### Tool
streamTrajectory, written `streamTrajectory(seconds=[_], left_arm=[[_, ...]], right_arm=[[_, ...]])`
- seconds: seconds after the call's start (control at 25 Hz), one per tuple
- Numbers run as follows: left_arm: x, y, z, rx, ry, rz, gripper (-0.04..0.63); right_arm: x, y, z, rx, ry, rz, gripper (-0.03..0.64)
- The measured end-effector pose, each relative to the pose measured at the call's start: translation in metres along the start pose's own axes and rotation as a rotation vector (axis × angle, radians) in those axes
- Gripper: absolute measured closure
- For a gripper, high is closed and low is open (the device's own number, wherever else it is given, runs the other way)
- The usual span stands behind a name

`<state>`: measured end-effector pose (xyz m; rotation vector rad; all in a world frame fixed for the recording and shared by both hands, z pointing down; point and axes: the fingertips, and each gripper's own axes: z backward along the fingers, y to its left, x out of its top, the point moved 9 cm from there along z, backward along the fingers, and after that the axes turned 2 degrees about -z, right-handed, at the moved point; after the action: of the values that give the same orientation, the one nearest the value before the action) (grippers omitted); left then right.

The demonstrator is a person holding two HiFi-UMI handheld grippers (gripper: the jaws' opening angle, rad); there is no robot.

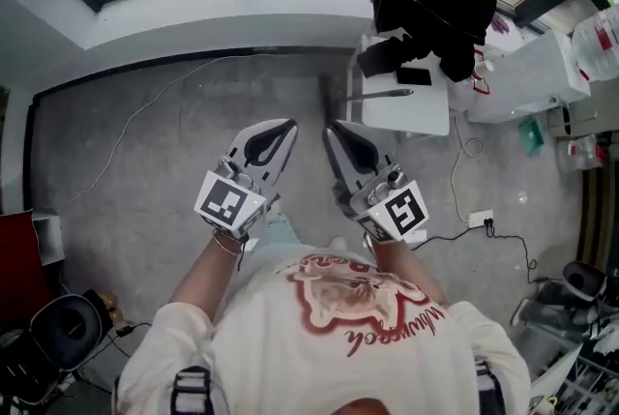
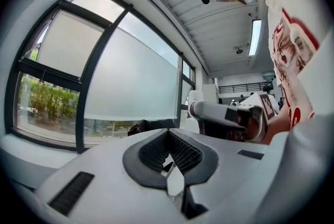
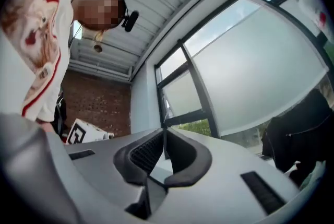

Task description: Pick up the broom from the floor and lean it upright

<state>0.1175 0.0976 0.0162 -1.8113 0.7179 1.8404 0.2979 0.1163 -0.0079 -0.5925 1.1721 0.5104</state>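
Note:
No broom shows plainly in any view. A dark, slim, blurred streak (image 1: 326, 99) stands by the white table's left edge, and I cannot tell whether it is the broom. In the head view my left gripper (image 1: 290, 125) and right gripper (image 1: 330, 128) are held side by side over the grey floor, pointing toward the window wall. Each is shut with nothing between its jaws. In the left gripper view the left gripper (image 2: 167, 133) has its tips together, with the window behind. The right gripper (image 3: 164, 131) is likewise shut and points at the window frame.
A white table (image 1: 426, 113) stands ahead on the right with a black garment (image 1: 426, 2), a dark phone (image 1: 413, 75) and a grey long object (image 1: 382, 96) on it. A thin cable (image 1: 126, 133) crosses the floor at left. A power strip (image 1: 481, 219) lies at right.

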Motion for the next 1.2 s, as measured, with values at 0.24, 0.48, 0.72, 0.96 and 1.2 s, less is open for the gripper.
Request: streamTrajectory(seconds=[0.24,0.48,0.72,0.96,1.2], left_arm=[[0.006,-0.131,-0.005,0.096,-0.074,0.049,0.574],[0.007,-0.212,0.012,0.154,-0.013,0.088,0.574],[0.012,-0.227,0.045,0.166,0.004,0.043,0.574],[0.032,-0.217,0.081,0.12,-0.073,0.007,0.574],[0.006,-0.223,0.177,0.04,-0.034,0.103,0.574]], right_arm=[[0.034,0.029,0.108,0.119,0.114,0.213,0.581],[0.044,0.024,0.168,0.147,0.083,0.145,0.581],[0.072,0.06,0.177,0.166,0.041,0.222,0.581],[0.072,0.109,0.173,0.101,0.039,0.269,0.581],[0.04,0.213,0.154,0.138,0.094,0.262,0.581]])
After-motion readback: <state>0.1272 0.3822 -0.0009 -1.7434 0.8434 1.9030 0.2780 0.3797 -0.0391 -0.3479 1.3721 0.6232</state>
